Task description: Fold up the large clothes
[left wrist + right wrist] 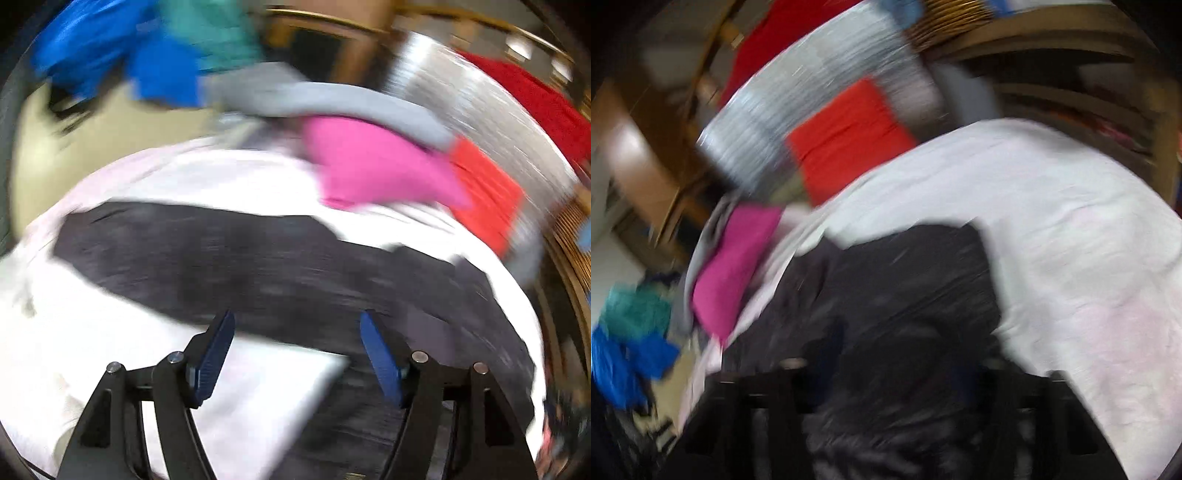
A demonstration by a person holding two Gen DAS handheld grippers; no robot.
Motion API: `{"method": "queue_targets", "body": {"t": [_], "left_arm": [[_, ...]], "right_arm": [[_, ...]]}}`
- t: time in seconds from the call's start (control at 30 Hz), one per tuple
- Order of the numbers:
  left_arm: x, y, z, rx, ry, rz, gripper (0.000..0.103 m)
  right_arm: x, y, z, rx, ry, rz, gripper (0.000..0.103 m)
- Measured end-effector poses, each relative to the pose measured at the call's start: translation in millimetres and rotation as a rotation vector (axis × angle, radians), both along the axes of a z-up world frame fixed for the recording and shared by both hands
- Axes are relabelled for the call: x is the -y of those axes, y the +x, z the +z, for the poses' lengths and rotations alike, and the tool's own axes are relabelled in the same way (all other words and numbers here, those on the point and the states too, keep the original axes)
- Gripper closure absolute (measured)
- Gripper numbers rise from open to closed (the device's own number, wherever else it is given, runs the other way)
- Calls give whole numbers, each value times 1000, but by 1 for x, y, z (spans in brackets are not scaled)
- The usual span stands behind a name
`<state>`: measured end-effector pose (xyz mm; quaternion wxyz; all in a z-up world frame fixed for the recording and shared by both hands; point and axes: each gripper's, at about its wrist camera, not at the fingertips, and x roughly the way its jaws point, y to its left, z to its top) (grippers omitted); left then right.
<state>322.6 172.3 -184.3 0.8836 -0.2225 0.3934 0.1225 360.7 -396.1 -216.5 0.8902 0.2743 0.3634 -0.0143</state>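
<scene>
On the white sheet [236, 184] lies our soft, floppy dark cloth [258, 266], best grabbed at a corner; our left gripper [297, 354] is wide open and empty, right gripper too blurry to tell.

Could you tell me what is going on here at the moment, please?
A person with two hand-held grippers is folding laundry on a white sheet. The left gripper is open, empty, above a dark garment spread across it. The right view is blurred; dark cloth covers that gripper. Folded pink and red pieces lie beyond.
</scene>
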Motion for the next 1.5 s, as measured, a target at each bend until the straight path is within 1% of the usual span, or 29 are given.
{"method": "queue_targets", "body": {"t": [0.07, 0.1, 0.13, 0.2, 0.23, 0.3, 0.37, 0.43, 0.47, 0.53, 0.57, 0.6, 0.63, 0.7, 0.73, 0.8, 0.83, 0.9, 1.0, 1.07, 1.1, 1.13, 1.2, 1.23, 1.27, 1.3, 1.33, 1.43, 1.5], "left_arm": [[-38, -5, -17, -55, -24, 117, 32], [-51, -7, -26, -75, -43, 165, 32], [-72, -11, -38, -91, -84, 225, 32], [-92, -13, -56, -104, -143, 281, 32], [-99, -13, -63, -115, -166, 291, 32], [-114, -10, -79, -142, -225, 296, 32], [-126, -6, -91, -140, -295, 316, 32], [-138, 0, -102, -123, -380, 327, 32], [-142, 2, -105, -112, -400, 341, 32], [-146, 2, -102, -53, -412, 372, 33], [-147, 4, -102, -34, -427, 375, 40], [-146, 7, -103, -30, -435, 378, 51], [-148, 9, -103, -31, -429, 386, 57], [-147, 16, -104, -30, -401, 402, 76], [-146, 18, -103, -22, -393, 404, 80], [-147, 19, -100, -8, -387, 399, 90], [-144, 20, -97, 12, -373, 395, 92], [-134, 23, -82, 55, -302, 381, 93], [-101, 39, -44, 143, -147, 273, 94], [-66, 44, -16, 213, -61, 160, 95], [-46, 45, -3, 251, -30, 102, 95], [-19, 45, 11, 304, -5, 16, 95], [20, 44, 26, 363, 8, -118, 95], [50, 43, 33, 389, 10, -212, 95], [69, 44, 36, 397, 13, -271, 95], [97, 43, 37, 398, 23, -352, 95], [116, 43, 36, 391, 28, -406, 95], [176, 42, 21, 346, 16, -568, 95], [209, 42, 6, 296, 11, -649, 95]], "right_arm": [[-19, 4, -9, -40, -21, 51, 65], [-30, 9, -16, -79, -44, 78, 65], [-39, 15, -25, -126, -66, 96, 65], [-45, 21, -43, -212, -75, 115, 65], [-46, 24, -49, -240, -70, 116, 65], [-43, 24, -51, -237, -53, 100, 64], [-38, 25, -51, -240, -18, 94, 64], [-32, 26, -54, -242, 19, 88, 64], [-29, 27, -54, -244, 27, 89, 64], [-28, 26, -53, -247, 27, 94, 64], [-29, 26, -53, -249, 24, 96, 64], [-28, 26, -53, -251, 18, 99, 64], [-32, 26, -53, -252, 11, 101, 64], [-33, 26, -54, -256, 3, 104, 64], [-33, 27, -54, -258, 3, 104, 64], [-33, 30, -54, -262, 13, 103, 64], [-32, 30, -53, -264, 25, 100, 64], [-29, 28, -53, -263, 51, 95, 64], [-20, 23, -49, -249, 105, 77, 64], [-13, 19, -44, -225, 126, 53, 64], [-9, 17, -41, -209, 130, 36, 64], [-6, 16, -39, -197, 135, 23, 64], [3, 11, -35, -170, 157, -9, 64], [6, 12, -34, -161, 169, -23, 64], [11, 9, -34, -152, 181, -38, 64], [15, 8, -34, -147, 188, -50, 64], [17, 8, -34, -145, 193, -56, 64], [24, 5, -36, -143, 206, -77, 64], [29, 4, -37, -149, 213, -87, 64]]}}
